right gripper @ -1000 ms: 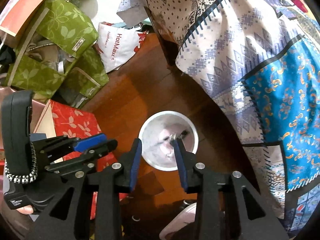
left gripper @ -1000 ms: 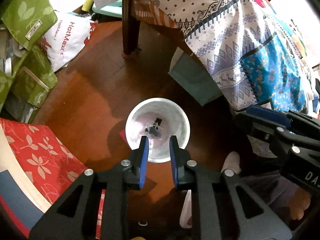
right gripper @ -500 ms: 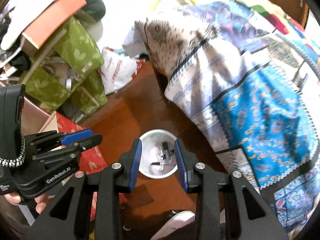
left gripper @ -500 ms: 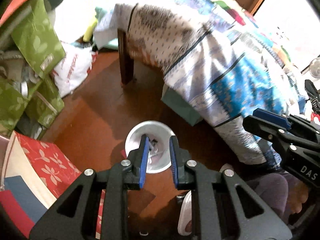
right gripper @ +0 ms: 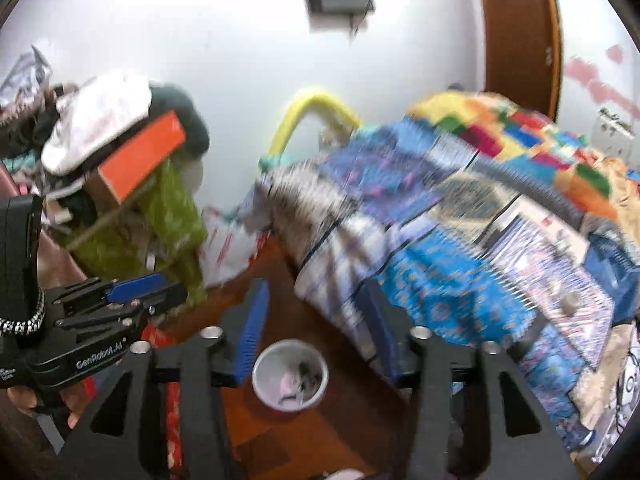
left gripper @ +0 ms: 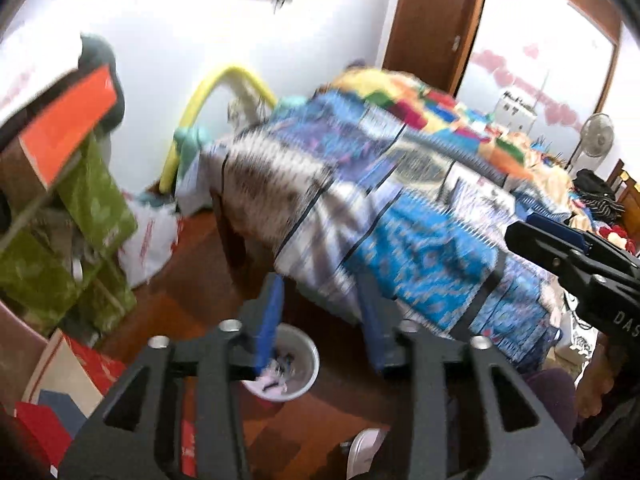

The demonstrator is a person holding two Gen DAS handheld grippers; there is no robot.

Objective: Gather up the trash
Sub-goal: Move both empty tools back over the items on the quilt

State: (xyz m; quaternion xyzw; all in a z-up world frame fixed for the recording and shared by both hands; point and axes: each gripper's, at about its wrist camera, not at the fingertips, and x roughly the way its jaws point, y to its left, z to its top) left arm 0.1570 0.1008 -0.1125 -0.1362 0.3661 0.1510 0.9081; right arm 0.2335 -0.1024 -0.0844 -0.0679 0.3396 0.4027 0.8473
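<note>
Standing on the wooden floor (right gripper: 280, 432), the white bin (right gripper: 291, 375) is sitting just beside the draped corner of the bed (right gripper: 460, 264), with small dark scraps and pale bits lying inside it. From the left wrist view the same white bin (left gripper: 288, 364) is showing partly behind that tool's left pad.

Both tongs are hanging above the bin, pointing down at a slant, and the frames are smeared by motion. The left gripper (left gripper: 320, 320) is standing with its jaws apart; they have just been opening, and nothing is lying between the blue pads. The right gripper (right gripper: 316, 328) is likewise spread, its jaws having just been opening too, and its gap is holding nothing, the bin showing through it far below.

In the right wrist view the left gripper is reaching in from the left edge, with part of a hand (right gripper: 24, 400) gripping its handle. In the left wrist view the right gripper (left gripper: 576, 256) is crossing in from the right edge.

A patterned blue and white quilt (left gripper: 420, 240) is covering the bed and hanging over its near edge. Green bags (left gripper: 80, 216) and an orange box (left gripper: 68, 124) are piling up along the left side of the floor, beside a white plastic bag (left gripper: 150, 240). A red floral box (left gripper: 84, 364) is lying at the floor's near-left corner.
</note>
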